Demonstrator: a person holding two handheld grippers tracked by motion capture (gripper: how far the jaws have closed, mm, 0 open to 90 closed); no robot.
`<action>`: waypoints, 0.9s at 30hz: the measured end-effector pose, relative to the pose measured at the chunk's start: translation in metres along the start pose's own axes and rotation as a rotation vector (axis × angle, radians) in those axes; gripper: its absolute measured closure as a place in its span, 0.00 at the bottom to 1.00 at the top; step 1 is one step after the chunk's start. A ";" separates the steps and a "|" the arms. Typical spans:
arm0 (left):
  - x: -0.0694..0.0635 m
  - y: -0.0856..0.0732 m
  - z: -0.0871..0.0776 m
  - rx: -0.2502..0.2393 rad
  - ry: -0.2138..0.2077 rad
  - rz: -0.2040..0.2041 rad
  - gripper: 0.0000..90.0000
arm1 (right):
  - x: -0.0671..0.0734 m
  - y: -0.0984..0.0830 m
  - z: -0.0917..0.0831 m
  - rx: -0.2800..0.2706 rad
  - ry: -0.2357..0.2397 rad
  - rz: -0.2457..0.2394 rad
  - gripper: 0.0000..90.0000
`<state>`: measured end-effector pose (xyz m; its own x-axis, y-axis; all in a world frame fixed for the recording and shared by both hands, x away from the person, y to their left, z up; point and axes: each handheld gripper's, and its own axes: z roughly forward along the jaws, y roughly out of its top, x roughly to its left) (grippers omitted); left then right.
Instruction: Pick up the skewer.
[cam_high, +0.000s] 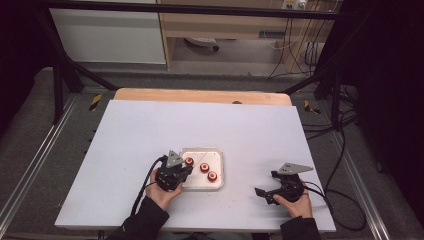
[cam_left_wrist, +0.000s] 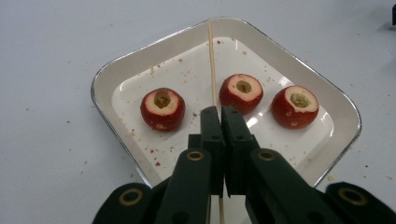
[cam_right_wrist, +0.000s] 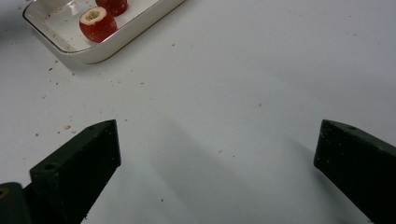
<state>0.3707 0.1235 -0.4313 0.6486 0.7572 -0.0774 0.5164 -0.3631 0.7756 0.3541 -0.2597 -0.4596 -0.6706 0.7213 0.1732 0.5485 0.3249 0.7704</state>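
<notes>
A white square tray (cam_left_wrist: 140, 60) holds three cored red fruits: one at the left (cam_left_wrist: 162, 108), one in the middle (cam_left_wrist: 241, 93), one at the right (cam_left_wrist: 295, 106). In the high view the tray (cam_high: 218, 184) sits near the table's front, and the fruits (cam_high: 204, 167) lie in a row. My left gripper (cam_left_wrist: 219, 112) is shut on a thin wooden skewer (cam_left_wrist: 212, 60) that runs up over the tray between the left and middle fruit. It hovers at the tray's left side (cam_high: 186, 169). My right gripper (cam_right_wrist: 217, 144) stands open over bare table, right of the tray (cam_high: 267, 192).
The white table top (cam_high: 150, 130) has crumbs scattered round the tray. A wooden strip (cam_high: 200, 95) runs along its far edge. Black frame bars and cables (cam_high: 340, 150) stand around the table. A white tray corner (cam_right_wrist: 93, 53) with a fruit (cam_right_wrist: 97, 23) lies far up left in the right gripper view.
</notes>
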 end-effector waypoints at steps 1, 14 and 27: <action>0.000 0.000 -0.001 -0.001 -0.007 0.002 0.98 | 0.000 0.000 0.000 -0.001 0.000 0.000 0.01; 0.003 0.002 -0.007 0.013 -0.065 0.043 0.98 | 0.008 0.006 0.002 0.007 -0.020 -0.041 0.01; -0.007 0.006 -0.011 0.015 -0.119 0.101 0.98 | 0.028 0.019 0.009 0.054 -0.066 -0.145 0.01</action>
<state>0.3628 0.1223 -0.4191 0.7589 0.6469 -0.0741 0.4532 -0.4430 0.7735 0.3498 -0.2280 -0.4454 -0.7114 0.7025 0.0208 0.4755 0.4593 0.7503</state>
